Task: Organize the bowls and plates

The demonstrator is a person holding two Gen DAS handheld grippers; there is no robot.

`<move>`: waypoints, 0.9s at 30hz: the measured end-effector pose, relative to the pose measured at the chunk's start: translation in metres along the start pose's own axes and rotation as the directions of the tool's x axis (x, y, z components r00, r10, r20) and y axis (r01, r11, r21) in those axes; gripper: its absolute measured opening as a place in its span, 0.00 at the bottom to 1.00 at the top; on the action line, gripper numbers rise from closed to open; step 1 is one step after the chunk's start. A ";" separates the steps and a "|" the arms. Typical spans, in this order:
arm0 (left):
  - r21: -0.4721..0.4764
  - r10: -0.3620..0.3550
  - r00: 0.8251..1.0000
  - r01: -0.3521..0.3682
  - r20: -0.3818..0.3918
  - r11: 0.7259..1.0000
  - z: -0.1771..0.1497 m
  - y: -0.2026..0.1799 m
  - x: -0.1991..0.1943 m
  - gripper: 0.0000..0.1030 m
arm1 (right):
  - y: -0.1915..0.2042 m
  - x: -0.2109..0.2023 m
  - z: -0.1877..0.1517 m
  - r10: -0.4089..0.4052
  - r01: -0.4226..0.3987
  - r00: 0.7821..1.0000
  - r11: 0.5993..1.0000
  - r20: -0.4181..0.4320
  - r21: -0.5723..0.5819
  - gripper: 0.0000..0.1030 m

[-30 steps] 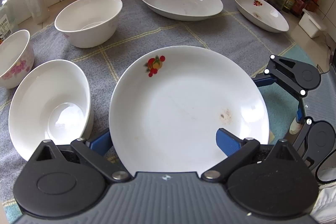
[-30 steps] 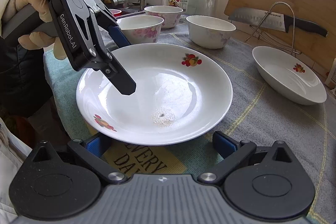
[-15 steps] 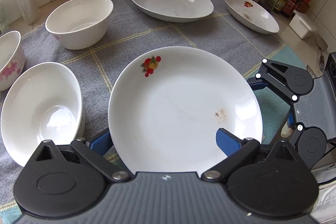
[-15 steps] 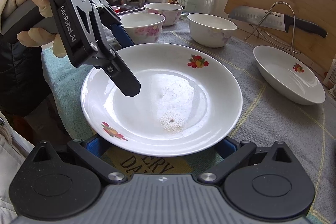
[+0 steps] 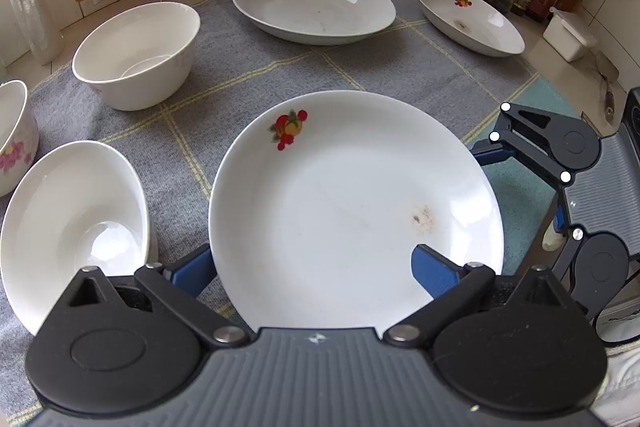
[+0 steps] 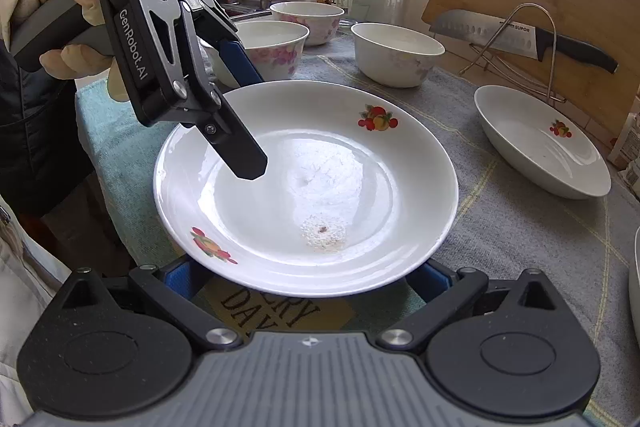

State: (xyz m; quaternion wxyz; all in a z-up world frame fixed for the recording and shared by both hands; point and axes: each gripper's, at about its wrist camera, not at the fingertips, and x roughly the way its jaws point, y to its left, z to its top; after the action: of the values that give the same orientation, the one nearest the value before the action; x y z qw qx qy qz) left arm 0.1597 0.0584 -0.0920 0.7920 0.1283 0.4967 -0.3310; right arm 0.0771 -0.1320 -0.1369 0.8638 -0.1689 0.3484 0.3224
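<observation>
We take the round white porcelain plate with the red fruit motif (image 5: 352,203) as our landmark; it sits on the grey checked cloth (image 5: 248,75) at the cloth's near edge. Our left gripper (image 5: 316,267) straddles the plate's near rim, one blue finger over the inside and the other outside and below the rim; whether the jaws actually pinch the rim we cannot tell. Our right gripper (image 6: 308,273) meets the same plate from its other side, both blue fingers spread wide and passing beneath the rim, released. In the right wrist view the left gripper's black finger hangs over the plate's well.

Left of the plate, a plain white bowl (image 5: 76,223) lies close by, with only a narrow strip of cloth between the two rims. Beyond the plate, a taller white bowl (image 5: 138,55) and a shallow white oval dish with the same fruit motif (image 5: 312,5) stand well apart from it, leaving a broad band of bare cloth. A second such dish (image 5: 468,19) sits far off to the right.

The plate is glossy, with a small brownish speck and a dull smudge (image 6: 324,233) in its well, and fruit prints on opposite sides of its rim.
</observation>
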 end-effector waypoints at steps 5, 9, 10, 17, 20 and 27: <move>-0.028 -0.028 1.000 0.028 -0.004 0.999 0.002 0.003 0.000 0.98 | -0.003 -0.002 0.000 0.007 -0.007 1.000 1.000 -0.011 -0.009 1.00; -0.028 -0.051 0.999 0.051 -0.009 0.998 0.006 0.001 0.002 0.98 | -0.007 -0.003 -0.002 0.020 -0.020 1.000 1.000 -0.020 -0.002 1.00; -0.023 -0.055 0.998 0.055 -0.013 0.998 0.008 0.001 0.003 0.98 | -0.007 -0.003 -0.002 0.023 -0.023 0.999 1.000 -0.022 0.003 1.00; 0.044 -0.040 0.999 0.042 -0.036 0.998 0.021 -0.005 0.013 0.98 | -0.010 -0.005 -0.004 0.021 -0.021 1.000 1.000 -0.023 0.017 1.00; 0.070 -0.026 0.999 0.029 -0.039 0.997 0.026 -0.007 0.017 0.98 | -0.010 -0.005 -0.005 0.016 -0.015 1.000 1.000 -0.016 0.021 1.00; 0.099 -0.027 0.998 0.033 -0.056 0.995 0.032 -0.007 0.022 0.98 | -0.008 -0.005 -0.006 0.003 -0.002 1.000 0.999 -0.009 0.042 1.00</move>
State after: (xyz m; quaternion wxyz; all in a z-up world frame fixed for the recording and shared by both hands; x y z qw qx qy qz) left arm 0.1838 0.0269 -0.0950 0.7656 0.1692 0.5031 -0.3636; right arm 0.0768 -0.1431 -0.1376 0.8652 -0.1518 0.3592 0.3154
